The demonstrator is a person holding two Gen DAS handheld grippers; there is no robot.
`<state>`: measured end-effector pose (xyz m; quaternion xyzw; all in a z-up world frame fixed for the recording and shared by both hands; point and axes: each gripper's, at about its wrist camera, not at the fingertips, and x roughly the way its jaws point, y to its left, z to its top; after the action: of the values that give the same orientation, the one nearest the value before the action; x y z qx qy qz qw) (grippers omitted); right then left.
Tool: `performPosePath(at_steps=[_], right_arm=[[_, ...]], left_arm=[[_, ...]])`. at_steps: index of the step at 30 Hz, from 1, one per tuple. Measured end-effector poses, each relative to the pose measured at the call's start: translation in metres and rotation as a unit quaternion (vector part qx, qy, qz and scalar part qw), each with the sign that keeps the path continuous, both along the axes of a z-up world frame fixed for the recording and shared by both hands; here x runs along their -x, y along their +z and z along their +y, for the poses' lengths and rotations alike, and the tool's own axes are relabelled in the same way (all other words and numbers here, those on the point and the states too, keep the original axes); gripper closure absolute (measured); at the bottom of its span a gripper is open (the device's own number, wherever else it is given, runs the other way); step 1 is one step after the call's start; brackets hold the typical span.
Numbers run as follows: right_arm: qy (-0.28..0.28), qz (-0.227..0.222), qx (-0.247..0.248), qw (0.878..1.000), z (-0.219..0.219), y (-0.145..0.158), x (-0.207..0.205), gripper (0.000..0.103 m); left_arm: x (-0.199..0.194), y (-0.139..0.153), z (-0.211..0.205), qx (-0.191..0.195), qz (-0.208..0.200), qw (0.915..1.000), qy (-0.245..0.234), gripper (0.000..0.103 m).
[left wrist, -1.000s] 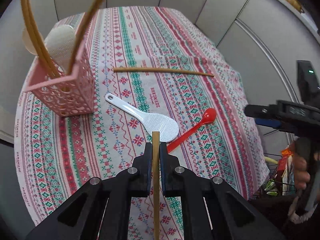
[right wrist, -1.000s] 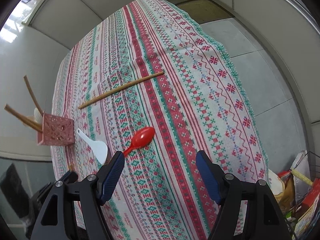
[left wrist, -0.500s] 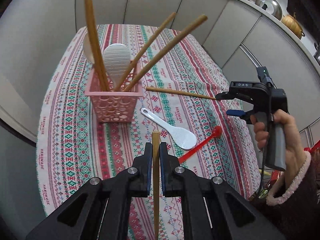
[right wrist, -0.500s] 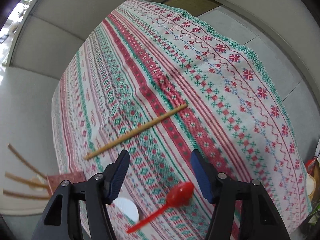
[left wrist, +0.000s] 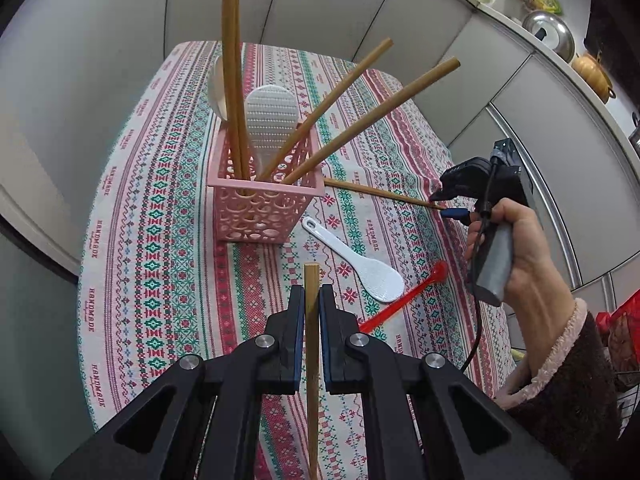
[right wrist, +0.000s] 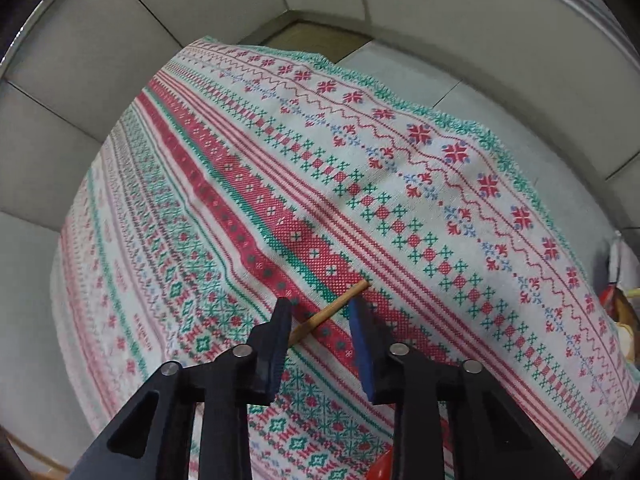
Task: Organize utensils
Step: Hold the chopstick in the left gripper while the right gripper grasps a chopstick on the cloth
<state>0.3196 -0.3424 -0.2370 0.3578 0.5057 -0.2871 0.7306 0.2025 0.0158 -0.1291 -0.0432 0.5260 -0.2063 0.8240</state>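
Observation:
My left gripper is shut on a wooden chopstick, held upright above the cloth, short of the pink perforated basket. The basket holds several wooden chopsticks and a white rice paddle. A second white rice paddle and a red spoon lie on the cloth to its right. Another chopstick lies flat on the cloth; my right gripper is open, its jaws straddling that chopstick's end, also seen in the left wrist view.
The patterned tablecloth covers a small table with grey cabinet panels behind. Shelves at the upper right carry pots. Bags and packages sit beyond the table's right edge.
My left gripper pulled back and rose with its chopstick, bringing the whole basket into view. My right gripper moved down over the lying chopstick's end and narrowed its opening.

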Motion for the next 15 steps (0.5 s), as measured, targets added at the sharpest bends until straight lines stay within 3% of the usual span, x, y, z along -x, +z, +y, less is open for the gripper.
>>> performPosePath(at_steps=[2, 6, 7, 15], right_arm=[[-0.001, 0.007, 0.022, 1.000, 0.005, 0.000, -0.002, 0.082], [0.014, -0.006, 0.020, 1.000, 0.014, -0.002, -0.007, 0.094], [0.021, -0.012, 0.012, 1.000, 0.013, -0.002, -0.006, 0.098], [0.047, -0.064, -0.103, 0.991, -0.007, -0.006, 0.022, 0.101]], left_arm=[[-0.001, -0.001, 0.003, 0.000, 0.001, 1.0000, 0.003, 0.096], [-0.004, -0.002, 0.008, 0.001, 0.005, 0.9999, 0.012, 0.096], [-0.005, -0.002, 0.010, 0.002, 0.005, 0.9999, 0.014, 0.096], [-0.006, 0.000, 0.012, 0.005, 0.001, 0.9997, 0.024, 0.096]])
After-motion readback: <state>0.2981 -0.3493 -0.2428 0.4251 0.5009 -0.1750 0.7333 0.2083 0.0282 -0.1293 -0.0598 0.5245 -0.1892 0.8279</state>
